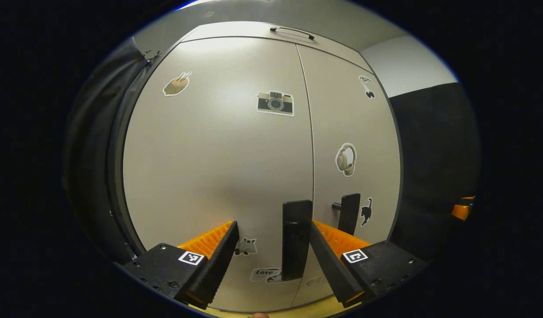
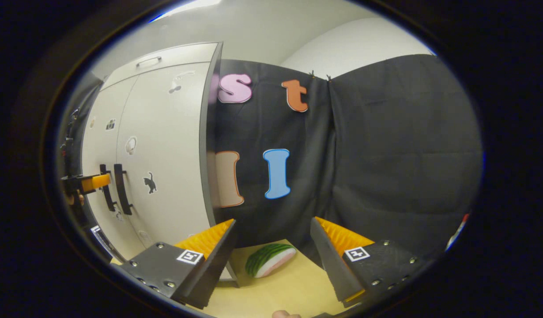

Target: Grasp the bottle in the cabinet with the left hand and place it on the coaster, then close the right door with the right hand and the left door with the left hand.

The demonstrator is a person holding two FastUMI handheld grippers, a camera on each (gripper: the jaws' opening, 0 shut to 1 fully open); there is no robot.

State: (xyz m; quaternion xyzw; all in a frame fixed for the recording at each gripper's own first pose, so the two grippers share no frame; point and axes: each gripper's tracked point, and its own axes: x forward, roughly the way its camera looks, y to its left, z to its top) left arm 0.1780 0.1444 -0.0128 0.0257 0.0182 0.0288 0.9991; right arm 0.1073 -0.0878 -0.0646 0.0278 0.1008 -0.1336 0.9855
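In the left gripper view, the pale grey cabinet with small stickers stands across the centre of the frame, its left door and right door both flush, so nothing can pass inward. The left gripper has its fingers spread, and the left door's black bar handle stands upright in the gap between them, near the right finger. The right door's black bar handle juts just beyond.

In the right gripper view, the right gripper is spread over bare light wooden tabletop. A green-and-white watermelon-slice toy lies ahead, between the fingers, near the cabinet's side.
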